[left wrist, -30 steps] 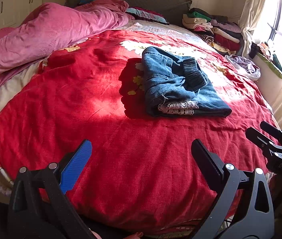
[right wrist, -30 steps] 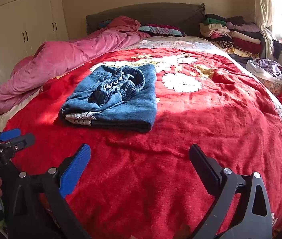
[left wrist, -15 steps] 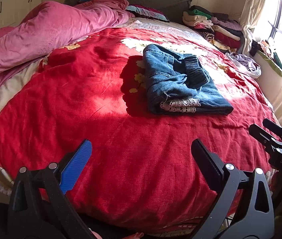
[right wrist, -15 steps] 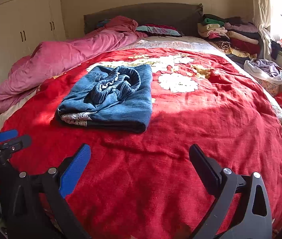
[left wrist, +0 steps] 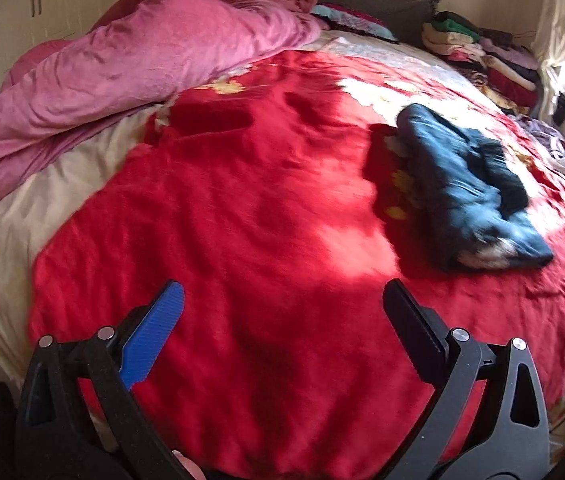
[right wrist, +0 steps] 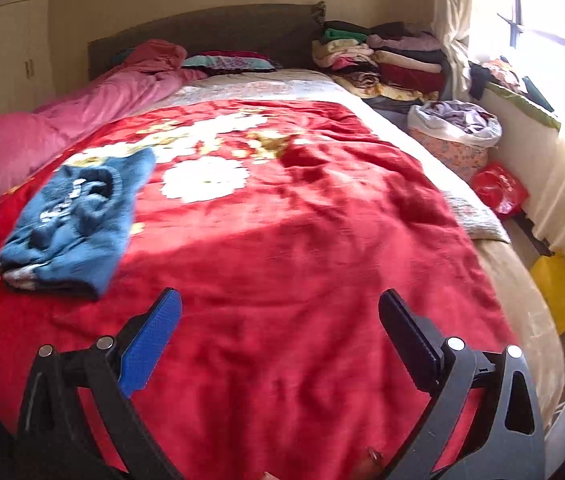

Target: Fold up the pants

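Observation:
The blue denim pants [left wrist: 467, 192] lie folded in a compact bundle on the red blanket [left wrist: 242, 220]. In the left wrist view they are at the right, far beyond my left gripper [left wrist: 282, 304]. In the right wrist view the pants [right wrist: 78, 216] are at the left, ahead and left of my right gripper [right wrist: 280, 308]. Both grippers are open and empty, held above the near part of the red blanket [right wrist: 302, 240]. Both views are motion-blurred.
A pink duvet [left wrist: 122, 68] is heaped along the bed's left side. Stacked folded clothes [right wrist: 382, 56] sit at the head on the right. A bag of laundry [right wrist: 454, 132], a red bag [right wrist: 498, 188] and a yellow object [right wrist: 558, 292] lie beside the bed under the window.
The left wrist view has swung left, so the pants shifted right in it. The right wrist view has swung right, so the pants shifted left. The pants have not moved on the bed.

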The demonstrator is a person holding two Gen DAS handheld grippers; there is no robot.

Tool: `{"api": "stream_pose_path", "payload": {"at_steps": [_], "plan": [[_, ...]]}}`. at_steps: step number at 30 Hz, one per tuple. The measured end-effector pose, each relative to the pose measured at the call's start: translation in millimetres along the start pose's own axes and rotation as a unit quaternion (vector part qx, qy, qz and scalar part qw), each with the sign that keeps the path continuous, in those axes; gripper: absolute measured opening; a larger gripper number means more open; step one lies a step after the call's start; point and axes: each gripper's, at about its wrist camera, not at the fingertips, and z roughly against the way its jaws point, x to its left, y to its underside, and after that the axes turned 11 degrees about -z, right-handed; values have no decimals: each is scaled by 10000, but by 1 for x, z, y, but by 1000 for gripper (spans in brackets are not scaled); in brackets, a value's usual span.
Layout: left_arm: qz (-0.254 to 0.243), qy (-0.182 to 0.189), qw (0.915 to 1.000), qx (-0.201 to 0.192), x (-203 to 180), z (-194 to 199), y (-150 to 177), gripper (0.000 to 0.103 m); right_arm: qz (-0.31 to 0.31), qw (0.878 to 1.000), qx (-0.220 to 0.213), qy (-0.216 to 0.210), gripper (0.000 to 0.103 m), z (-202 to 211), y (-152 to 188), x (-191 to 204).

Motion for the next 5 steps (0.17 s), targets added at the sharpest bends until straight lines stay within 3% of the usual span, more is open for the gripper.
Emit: {"api": "stream_pose_path", "payload": {"at_steps": [5], "plan": [[399,-989,9935,395,85,-59,-44,93,-706,9939,287,792,99,-64,-49,-96]]}}
